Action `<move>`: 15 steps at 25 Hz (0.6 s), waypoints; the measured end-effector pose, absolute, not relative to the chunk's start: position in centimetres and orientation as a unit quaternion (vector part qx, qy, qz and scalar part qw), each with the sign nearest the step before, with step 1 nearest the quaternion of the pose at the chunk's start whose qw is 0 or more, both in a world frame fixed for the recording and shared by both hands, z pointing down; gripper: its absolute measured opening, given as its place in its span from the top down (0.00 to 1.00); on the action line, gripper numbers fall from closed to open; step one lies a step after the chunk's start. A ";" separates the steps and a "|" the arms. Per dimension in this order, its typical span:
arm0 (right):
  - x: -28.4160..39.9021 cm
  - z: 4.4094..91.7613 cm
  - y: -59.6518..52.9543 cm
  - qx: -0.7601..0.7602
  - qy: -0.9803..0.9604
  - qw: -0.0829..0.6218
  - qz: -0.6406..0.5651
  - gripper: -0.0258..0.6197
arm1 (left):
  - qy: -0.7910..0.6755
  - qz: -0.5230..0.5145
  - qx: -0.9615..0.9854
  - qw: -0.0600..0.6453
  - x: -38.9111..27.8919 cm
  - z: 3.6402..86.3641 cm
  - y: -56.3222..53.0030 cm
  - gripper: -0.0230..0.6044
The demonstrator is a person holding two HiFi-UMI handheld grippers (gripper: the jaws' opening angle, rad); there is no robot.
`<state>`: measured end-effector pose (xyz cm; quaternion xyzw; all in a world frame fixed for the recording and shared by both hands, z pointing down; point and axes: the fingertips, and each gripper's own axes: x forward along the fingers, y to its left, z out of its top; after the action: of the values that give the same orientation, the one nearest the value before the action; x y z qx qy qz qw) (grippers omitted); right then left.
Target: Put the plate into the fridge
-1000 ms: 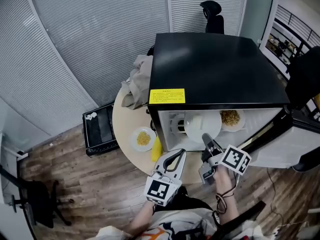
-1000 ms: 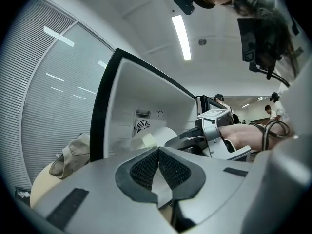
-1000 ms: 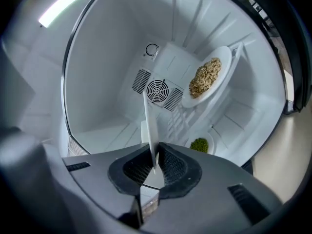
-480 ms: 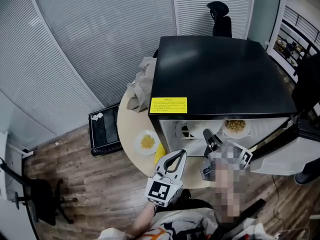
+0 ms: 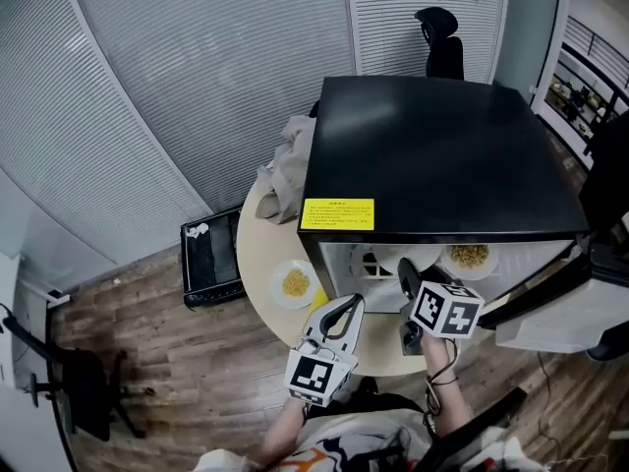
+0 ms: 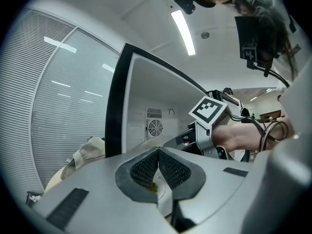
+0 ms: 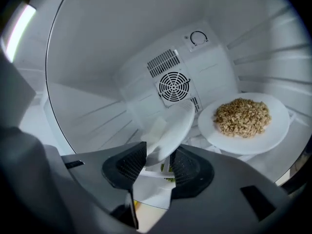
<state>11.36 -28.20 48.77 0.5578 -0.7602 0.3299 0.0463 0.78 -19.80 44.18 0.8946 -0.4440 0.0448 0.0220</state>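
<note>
Jaws of right gripper [image 7: 157, 162] just been opening, now apart w/ rim of smooth round white plate [image 7: 170, 128] btwn them. Plate is tilted, inside white ridged-wall fridge [image 7: 97, 57]. Beside it is a 2nd plate [image 7: 243, 117] w/ heap of brown grains. Left gripper [image 6: 158, 165] jaws closed, mesh pads together, empty, near round beige desk [image 5: 257, 254].
</note>
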 end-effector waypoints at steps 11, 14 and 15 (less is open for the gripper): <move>11.5 48.3 -28.1 0.580 -0.770 0.136 0.227 0.48 | -0.441 0.052 0.896 0.020 1.0 44.3 -19.4 0.95; 11.7 48.3 -27.7 0.580 -0.771 0.157 0.213 0.47 | -0.445 0.053 0.894 0.016 0.6 44.2 -19.3 0.95; 11.7 48.3 -27.6 0.579 -0.771 0.159 0.213 0.47 | -0.446 0.053 0.893 0.016 0.5 44.2 -19.3 0.95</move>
<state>11.74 -27.58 48.28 0.5786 -0.7712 0.2129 0.1588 0.50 -19.27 44.20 0.8932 -0.4463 0.0526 0.0164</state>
